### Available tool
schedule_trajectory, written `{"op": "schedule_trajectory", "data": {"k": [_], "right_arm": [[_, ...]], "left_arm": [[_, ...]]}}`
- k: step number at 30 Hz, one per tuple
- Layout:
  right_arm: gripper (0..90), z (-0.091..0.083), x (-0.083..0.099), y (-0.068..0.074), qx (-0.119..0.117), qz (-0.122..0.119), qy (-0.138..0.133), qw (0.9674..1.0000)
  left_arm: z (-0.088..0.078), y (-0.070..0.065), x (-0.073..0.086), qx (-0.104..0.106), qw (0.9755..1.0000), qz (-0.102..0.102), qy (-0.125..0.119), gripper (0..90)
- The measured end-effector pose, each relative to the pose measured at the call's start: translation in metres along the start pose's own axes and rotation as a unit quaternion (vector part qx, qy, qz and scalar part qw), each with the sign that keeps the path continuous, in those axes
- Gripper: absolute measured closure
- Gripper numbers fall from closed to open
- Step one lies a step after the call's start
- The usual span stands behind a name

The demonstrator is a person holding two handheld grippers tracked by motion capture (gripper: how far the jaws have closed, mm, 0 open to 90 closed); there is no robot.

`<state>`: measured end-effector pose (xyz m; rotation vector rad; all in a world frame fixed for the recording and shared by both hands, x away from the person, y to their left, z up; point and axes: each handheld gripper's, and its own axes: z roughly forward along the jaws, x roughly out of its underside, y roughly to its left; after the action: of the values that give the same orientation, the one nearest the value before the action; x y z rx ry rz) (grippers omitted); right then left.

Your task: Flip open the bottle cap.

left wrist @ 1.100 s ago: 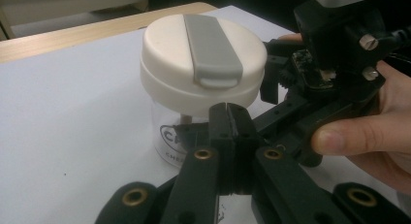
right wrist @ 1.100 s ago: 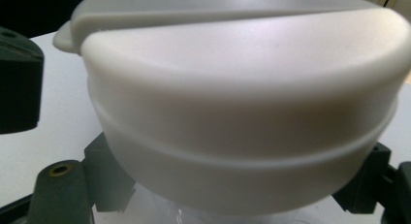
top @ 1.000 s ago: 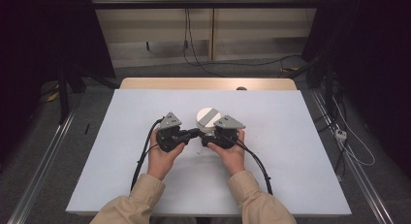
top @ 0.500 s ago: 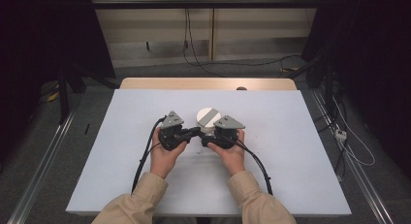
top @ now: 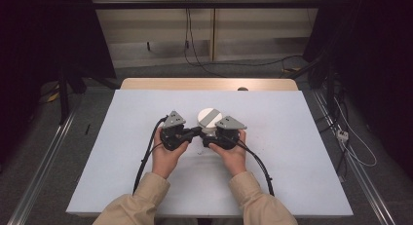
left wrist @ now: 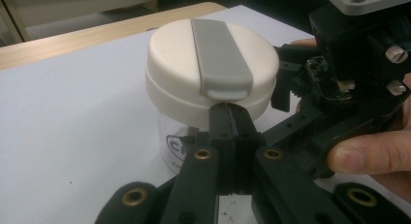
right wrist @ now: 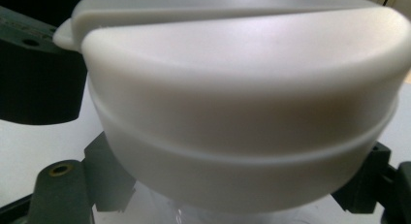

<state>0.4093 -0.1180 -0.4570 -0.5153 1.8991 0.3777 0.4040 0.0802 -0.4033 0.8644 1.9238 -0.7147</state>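
Jar (top: 210, 121) between right tool (top: 208, 136) jaws

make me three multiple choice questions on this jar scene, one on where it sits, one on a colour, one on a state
1. Where does the jar stand?
A. on the white sheet between the two grippers
B. on the floor
C. on the bare wooden edge

2. What colour is the strip across the jar's lid?
A. red
B. grey
C. green

3. How are the left gripper's jaws?
A. wide open
B. shut together
C. clamped round the lid

Answers:
1 A, the high view shows the jar on the white sheet with a gripper at each side.
2 B, the left gripper view shows a grey band on the cream lid.
3 B, in that view the two black jaws meet just under the lid's edge.
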Motion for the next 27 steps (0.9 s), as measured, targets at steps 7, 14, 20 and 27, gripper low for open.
{"op": "schedule_trajectory", "data": {"k": [7,14,20,27], "right_arm": [[19.6,0.0,0.0,-0.002,-0.002,0.004,0.001,1.0],[19.8,0.0,0.0,-0.001,-0.002,0.003,0.0,1.0],[19.8,0.0,0.0,-0.001,-0.002,-0.003,0.0,1.0],[19.8,0.0,0.0,0.0,0.0,-0.007,-0.001,1.0]], "left_arm": [[0.001,0.0,0.0,0.0,1.0,-0.003,-0.003,90.0],[0.001,-0.001,-0.001,-0.006,1.0,0.0,-0.002,90.0],[-0.001,-0.003,-0.003,-0.005,0.9998,-0.007,-0.017,90.0],[0.001,-0.012,-0.015,-0.02,0.9996,0.019,0.0,90.0]]}}
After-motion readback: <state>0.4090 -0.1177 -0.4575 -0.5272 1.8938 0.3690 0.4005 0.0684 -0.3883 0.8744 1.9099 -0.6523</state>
